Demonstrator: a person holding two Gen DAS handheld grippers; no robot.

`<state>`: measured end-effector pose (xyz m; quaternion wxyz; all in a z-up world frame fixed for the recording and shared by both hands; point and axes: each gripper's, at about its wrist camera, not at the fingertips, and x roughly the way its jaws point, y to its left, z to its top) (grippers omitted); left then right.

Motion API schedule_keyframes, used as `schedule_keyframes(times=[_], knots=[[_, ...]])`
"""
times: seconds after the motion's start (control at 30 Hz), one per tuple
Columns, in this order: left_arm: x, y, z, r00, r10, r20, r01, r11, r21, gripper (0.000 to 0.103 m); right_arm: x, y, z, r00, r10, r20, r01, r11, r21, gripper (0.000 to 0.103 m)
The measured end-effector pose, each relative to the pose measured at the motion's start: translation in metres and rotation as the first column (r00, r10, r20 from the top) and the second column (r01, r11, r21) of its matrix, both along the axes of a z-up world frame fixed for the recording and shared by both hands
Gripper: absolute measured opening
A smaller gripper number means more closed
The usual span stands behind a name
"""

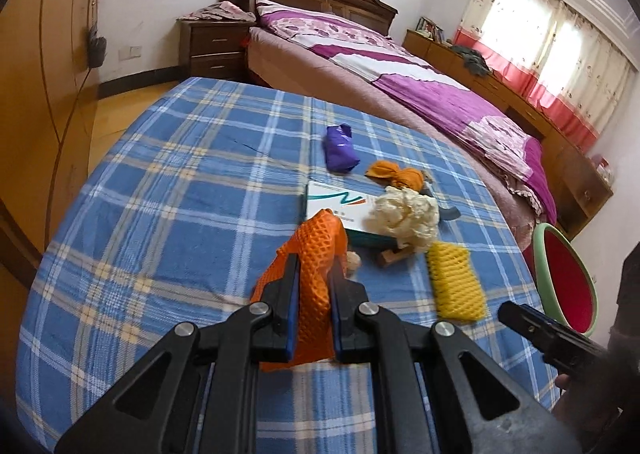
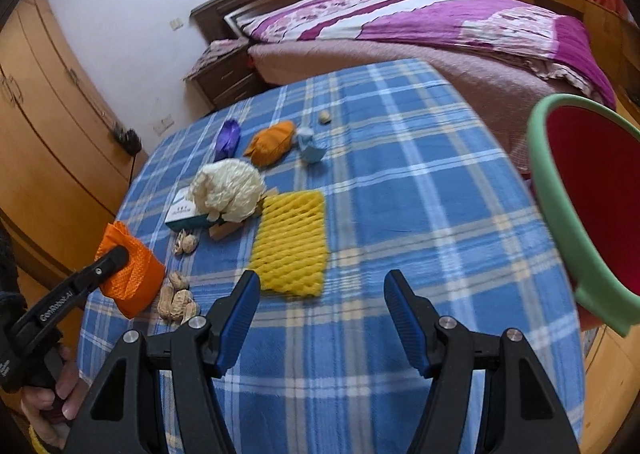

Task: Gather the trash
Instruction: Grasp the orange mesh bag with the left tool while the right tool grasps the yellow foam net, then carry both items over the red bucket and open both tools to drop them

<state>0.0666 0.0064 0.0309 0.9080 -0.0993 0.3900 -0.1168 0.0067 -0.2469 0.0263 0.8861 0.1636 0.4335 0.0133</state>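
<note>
My left gripper (image 1: 314,266) is shut on an orange foam net (image 1: 316,254) and holds it above the plaid-covered table (image 1: 168,181); the net also shows in the right wrist view (image 2: 134,278). My right gripper (image 2: 320,286) is open and empty, just short of a yellow foam net (image 2: 290,244) lying flat. A red bin with a green rim (image 2: 560,213) stands at the table's right edge. A crumpled white bag (image 2: 228,189), a small box (image 2: 182,213), a purple wrapper (image 2: 227,139), an orange cloth bundle (image 2: 272,143), a blue paper scrap (image 2: 310,145) and peanut shells (image 2: 178,302) lie on the table.
A bed with a purple quilt (image 1: 400,65) stands behind the table. A nightstand (image 1: 212,45) is beside it and wooden wardrobes (image 2: 48,141) line the left wall. A small round nut (image 2: 325,117) lies far back on the cloth.
</note>
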Motion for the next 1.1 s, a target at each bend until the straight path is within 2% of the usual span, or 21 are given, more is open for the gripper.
schedule_keyframes(times=[0.3,0.37,0.6,0.8,0.87,1.1], knots=[[0.003,0.007,-0.002,1.000,0.010,-0.001,-0.010,1.000,-0.010,0.012,0.021,0.025,-0.015,0.999,0.037,-0.035,-0.040,0.997,-0.070,0.066],[0.003,0.009,-0.003,1.000,0.011,-0.001,-0.011,1.000,-0.013,0.012,0.022,0.026,-0.018,0.999,0.031,-0.029,-0.033,0.996,-0.085,0.062],[0.004,0.009,-0.004,1.000,0.009,-0.003,-0.009,1.000,-0.014,0.012,0.022,0.028,-0.020,0.999,0.035,-0.011,-0.036,0.993,-0.113,0.055],[0.004,0.006,-0.003,1.000,0.006,-0.004,-0.006,1.000,-0.012,0.012,0.018,0.030,-0.020,0.998,0.068,-0.003,-0.068,0.992,-0.109,0.031],[0.004,0.006,-0.003,1.000,0.007,-0.004,-0.008,1.000,-0.013,0.012,0.016,0.030,-0.021,0.997,0.080,-0.003,-0.080,0.992,-0.101,0.019],[-0.002,-0.002,0.005,1.000,-0.002,0.011,0.002,1.000,-0.010,0.012,0.001,0.029,-0.017,0.995,0.099,0.014,-0.098,0.993,-0.071,0.013]])
